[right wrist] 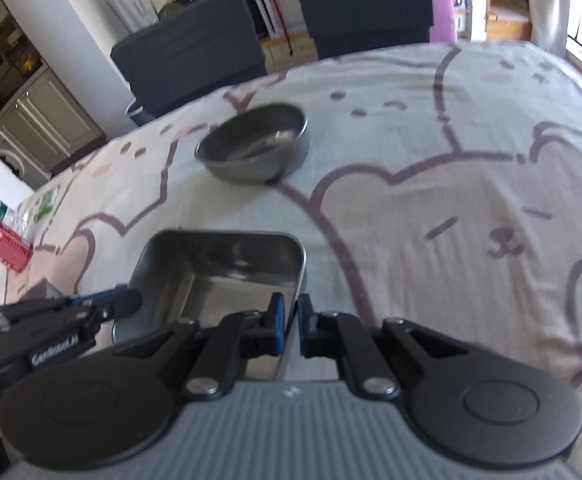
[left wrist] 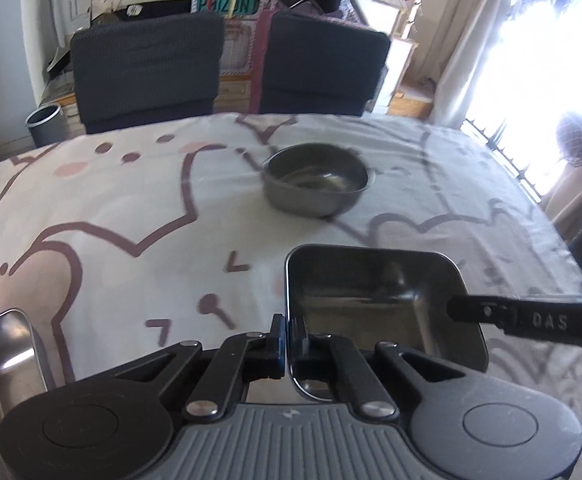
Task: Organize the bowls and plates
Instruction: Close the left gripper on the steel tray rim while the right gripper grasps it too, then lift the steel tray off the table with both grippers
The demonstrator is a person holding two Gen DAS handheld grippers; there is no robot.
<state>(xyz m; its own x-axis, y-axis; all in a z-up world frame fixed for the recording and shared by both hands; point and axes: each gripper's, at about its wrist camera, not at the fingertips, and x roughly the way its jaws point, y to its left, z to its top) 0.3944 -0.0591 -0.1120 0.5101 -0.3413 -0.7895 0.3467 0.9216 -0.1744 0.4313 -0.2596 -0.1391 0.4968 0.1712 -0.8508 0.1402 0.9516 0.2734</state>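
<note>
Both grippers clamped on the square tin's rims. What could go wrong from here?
1. The left gripper and right gripper pinch only the thin edges of the tin; uneven lifting may twist it out of one grip.
2. The round bowl sits just beyond on the table; pushing the tin forward low could knock it.
3. The loose tablecloth may drag and bunch if the tin slides.

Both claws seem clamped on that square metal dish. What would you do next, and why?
Probably lift it straight up, level. The left claw and right claw each pinch a wall of the square dish, which looks empty; the round bowl sits apart beyond it.
</note>
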